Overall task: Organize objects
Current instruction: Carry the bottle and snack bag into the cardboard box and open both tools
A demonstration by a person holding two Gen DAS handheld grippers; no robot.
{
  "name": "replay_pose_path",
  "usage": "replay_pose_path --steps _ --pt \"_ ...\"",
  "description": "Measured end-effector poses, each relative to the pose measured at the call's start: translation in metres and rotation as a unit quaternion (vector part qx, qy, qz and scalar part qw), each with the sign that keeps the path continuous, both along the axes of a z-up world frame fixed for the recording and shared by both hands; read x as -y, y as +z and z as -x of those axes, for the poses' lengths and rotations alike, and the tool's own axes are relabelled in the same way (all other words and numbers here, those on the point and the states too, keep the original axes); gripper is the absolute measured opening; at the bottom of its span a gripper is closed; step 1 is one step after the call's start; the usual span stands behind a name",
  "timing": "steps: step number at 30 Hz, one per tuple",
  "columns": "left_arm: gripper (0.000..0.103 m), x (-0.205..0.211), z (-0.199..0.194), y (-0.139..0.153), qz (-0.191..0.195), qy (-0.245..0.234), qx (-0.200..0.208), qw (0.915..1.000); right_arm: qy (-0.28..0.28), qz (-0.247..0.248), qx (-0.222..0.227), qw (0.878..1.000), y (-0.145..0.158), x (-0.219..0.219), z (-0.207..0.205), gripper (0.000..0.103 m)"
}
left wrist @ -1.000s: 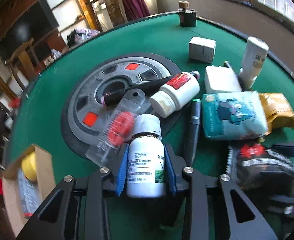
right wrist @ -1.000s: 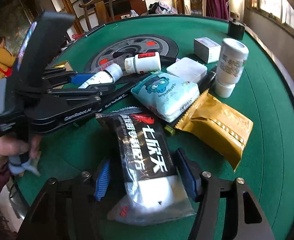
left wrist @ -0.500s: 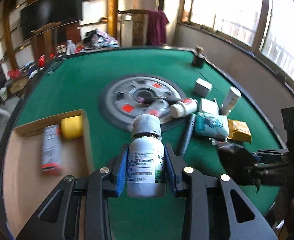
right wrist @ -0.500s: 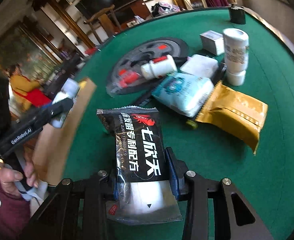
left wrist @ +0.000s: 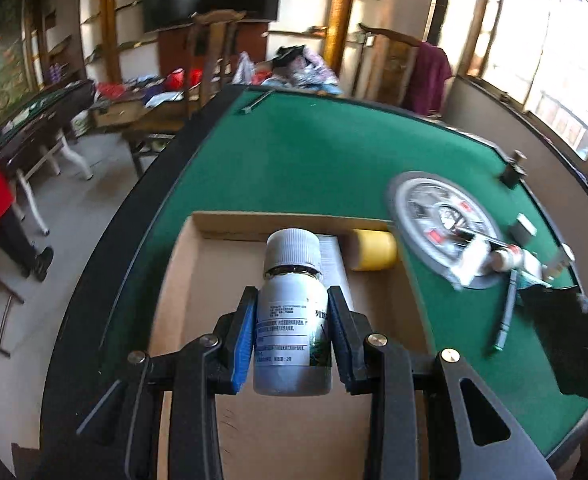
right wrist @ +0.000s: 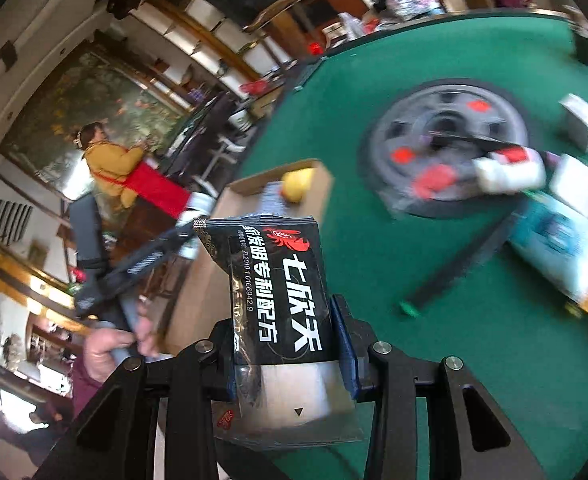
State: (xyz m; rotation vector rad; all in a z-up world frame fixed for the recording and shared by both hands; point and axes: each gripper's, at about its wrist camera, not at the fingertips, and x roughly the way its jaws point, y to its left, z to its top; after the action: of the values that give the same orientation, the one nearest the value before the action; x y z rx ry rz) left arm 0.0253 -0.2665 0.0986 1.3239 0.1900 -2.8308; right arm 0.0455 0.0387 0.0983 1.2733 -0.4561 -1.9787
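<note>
Two tongs grip: left tongs (left wrist: 291,344) one bottle (left wrist: 292,316), right tongs (right wrist: 289,344) one packet (right wrist: 277,292).

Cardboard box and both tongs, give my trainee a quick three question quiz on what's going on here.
1. True or false: the left tongs hold a white-capped bottle above the cardboard box.
2. What do the right tongs grip? A) gold pouch B) black packet C) white carton
3. Fill in: the round thing lying in the box's far corner is coloured ____.

Key: 1 true. 2 B, the black packet. 3 yellow, the yellow roll.
</note>
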Motion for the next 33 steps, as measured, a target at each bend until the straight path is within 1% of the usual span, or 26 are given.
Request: replay_pose_path --steps 2,8,11,14,17,19,21,26,28,29,31,32,33 --pt "0.033 0.009 0.009 -0.01 0.001 0.011 0.008 0.9999 0.011 0.013 0.014 1.0 -0.001 0.023 0.012 0.042" --pt "0.033 0.028 0.038 -0.034 -0.003 0.026 0.029 0.9992 0.026 0.056 0.085 0.994 -0.021 0.102 0.059 0.042" --pt "0.033 0.034 0.05 -0.045 -0.008 0.033 0.038 0.9987 0.017 0.074 0.129 0.989 -0.038 0.135 0.084 0.042" --pt "0.033 0.044 0.056 -0.054 -0.02 0.042 0.045 0.9979 -0.004 0.085 0.17 0.982 -0.059 0.158 0.105 0.042" --pt "0.033 0.052 0.058 -0.063 -0.028 0.054 0.053 0.9967 -0.024 0.081 0.189 0.978 -0.072 0.17 0.12 0.043" --pt "0.033 0.055 0.058 -0.066 -0.033 0.055 0.053 0.9965 -0.033 0.072 0.192 0.978 -0.079 0.177 0.128 0.043" --pt "0.033 0.055 0.058 -0.065 -0.029 0.052 0.047 0.9971 -0.036 0.076 0.193 0.978 -0.082 0.18 0.134 0.043" --pt "0.034 0.057 0.057 -0.064 -0.032 0.055 0.04 0.9972 -0.039 0.044 0.169 0.984 -0.075 0.191 0.141 0.043" --pt "0.036 0.061 0.057 -0.063 -0.042 0.055 0.037 0.9969 -0.04 0.034 0.163 0.985 -0.074 0.194 0.143 0.043" --pt "0.04 0.062 0.056 -0.061 -0.051 0.054 0.033 0.9967 -0.042 0.028 0.158 0.986 -0.074 0.195 0.143 0.043" --pt "0.046 0.063 0.052 -0.054 -0.052 0.053 0.024 0.997 -0.044 0.022 0.154 0.987 -0.072 0.196 0.145 0.043" --pt "0.056 0.061 0.049 -0.049 -0.043 0.055 0.018 0.9974 -0.043 0.018 0.152 0.987 -0.072 0.198 0.146 0.043" --pt "0.06 0.061 0.047 -0.045 -0.041 0.055 0.015 0.9976 -0.043 0.013 0.149 0.988 -0.072 0.199 0.148 0.043"
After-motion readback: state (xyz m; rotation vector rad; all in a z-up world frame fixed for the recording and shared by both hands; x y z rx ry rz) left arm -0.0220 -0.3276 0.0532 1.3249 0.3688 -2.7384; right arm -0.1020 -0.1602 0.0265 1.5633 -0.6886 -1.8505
